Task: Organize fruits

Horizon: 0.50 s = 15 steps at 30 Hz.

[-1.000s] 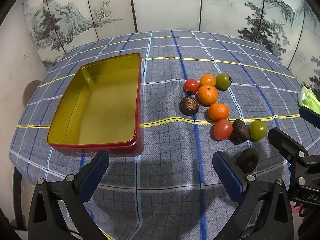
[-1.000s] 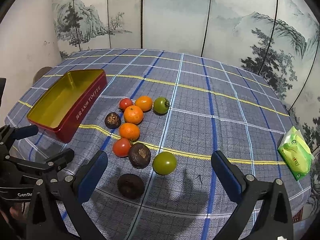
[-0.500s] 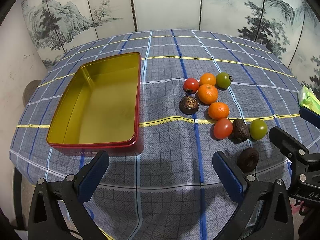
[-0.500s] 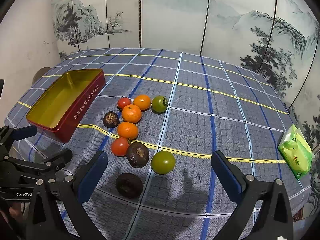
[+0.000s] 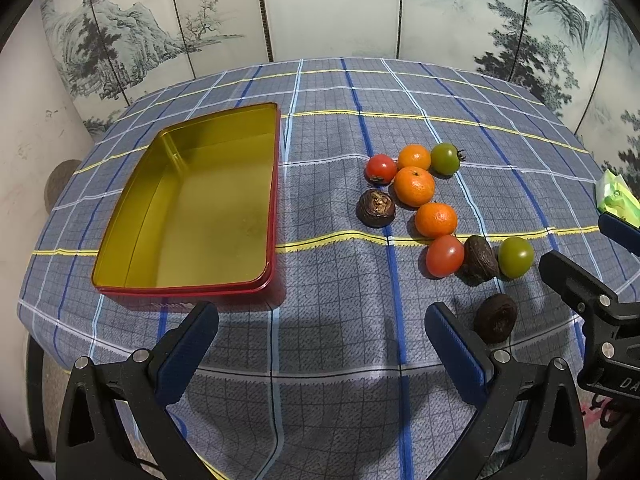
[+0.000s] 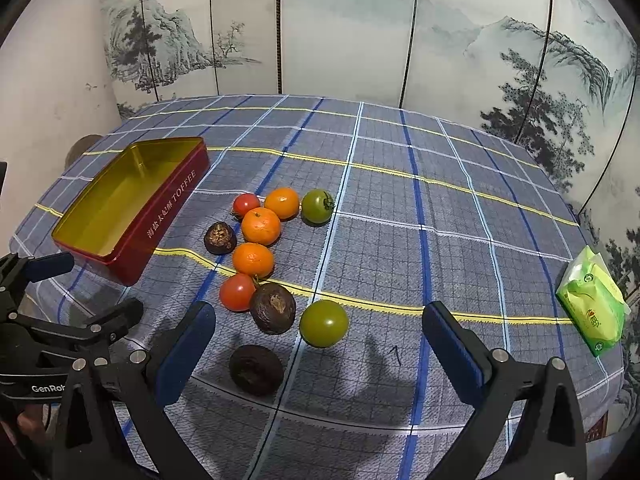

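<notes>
- Fruits [image 6: 256, 226] clustered mid-tabletop [image 6: 440, 208], right of empty toffee tin [image 5: 192, 208]; none binned.
- Left claw [image 5: 320, 344] and right claw [image 6: 318, 348] both agape, holding nothing.
- Risk: nudging the near dark fruit [image 6: 256, 369] rolls it off the near edge; packed neighbours may scatter.

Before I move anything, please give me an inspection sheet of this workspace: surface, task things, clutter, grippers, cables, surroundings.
Surface: round table under a blue plaid tablecloth, lying flat with mild wrinkles.
Job's things: red toffee tin, open and holding no fruit; beside it on the cloth, three oranges, two red tomatoes, two green tomatoes and three dark brown fruits, clustered, several touching.
Clutter: green tissue pack near the right edge of the table.
Grippers: left gripper and right gripper, jaws wide apart, holding nothing, above the near edge of the table.
Cables: nothing seen.
Surroundings: painted folding screen behind the table; pale wall at left.
</notes>
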Each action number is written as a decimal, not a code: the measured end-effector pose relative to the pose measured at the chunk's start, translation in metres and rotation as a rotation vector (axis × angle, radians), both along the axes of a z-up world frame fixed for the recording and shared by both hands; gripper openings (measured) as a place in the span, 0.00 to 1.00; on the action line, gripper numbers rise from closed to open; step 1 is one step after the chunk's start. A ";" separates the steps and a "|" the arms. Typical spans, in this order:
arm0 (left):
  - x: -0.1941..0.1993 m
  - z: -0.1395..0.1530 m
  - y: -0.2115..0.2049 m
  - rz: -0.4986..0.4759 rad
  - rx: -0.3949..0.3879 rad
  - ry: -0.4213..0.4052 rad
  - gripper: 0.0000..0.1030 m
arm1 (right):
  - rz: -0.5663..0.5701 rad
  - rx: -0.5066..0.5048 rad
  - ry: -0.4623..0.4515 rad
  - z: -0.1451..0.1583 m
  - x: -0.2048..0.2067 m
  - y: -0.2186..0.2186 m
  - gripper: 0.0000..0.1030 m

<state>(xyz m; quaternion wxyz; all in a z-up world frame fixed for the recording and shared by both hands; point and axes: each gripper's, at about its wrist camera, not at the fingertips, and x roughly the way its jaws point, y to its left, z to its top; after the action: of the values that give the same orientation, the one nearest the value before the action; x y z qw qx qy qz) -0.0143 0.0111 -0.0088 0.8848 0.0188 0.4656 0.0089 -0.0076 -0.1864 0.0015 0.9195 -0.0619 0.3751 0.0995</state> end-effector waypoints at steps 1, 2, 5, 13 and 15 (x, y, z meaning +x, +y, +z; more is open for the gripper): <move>0.000 0.000 0.000 -0.001 0.000 0.001 0.99 | 0.000 0.000 0.000 0.000 0.000 0.000 1.00; 0.000 -0.001 -0.001 -0.002 0.000 0.001 0.99 | 0.000 0.000 0.001 0.000 0.000 0.000 1.00; -0.001 -0.001 -0.001 -0.001 0.000 0.001 0.99 | 0.002 -0.001 0.000 0.000 0.000 0.000 1.00; -0.001 -0.002 -0.002 -0.002 0.000 0.002 0.99 | 0.002 -0.001 0.000 -0.001 0.000 -0.001 1.00; -0.001 -0.003 -0.004 -0.004 0.002 0.004 0.99 | 0.002 0.000 0.002 -0.001 0.000 -0.001 1.00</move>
<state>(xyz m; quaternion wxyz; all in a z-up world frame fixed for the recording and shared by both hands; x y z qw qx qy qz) -0.0151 0.0075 -0.0120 0.8838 0.0204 0.4673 0.0078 -0.0074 -0.1874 0.0005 0.9190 -0.0621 0.3760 0.1007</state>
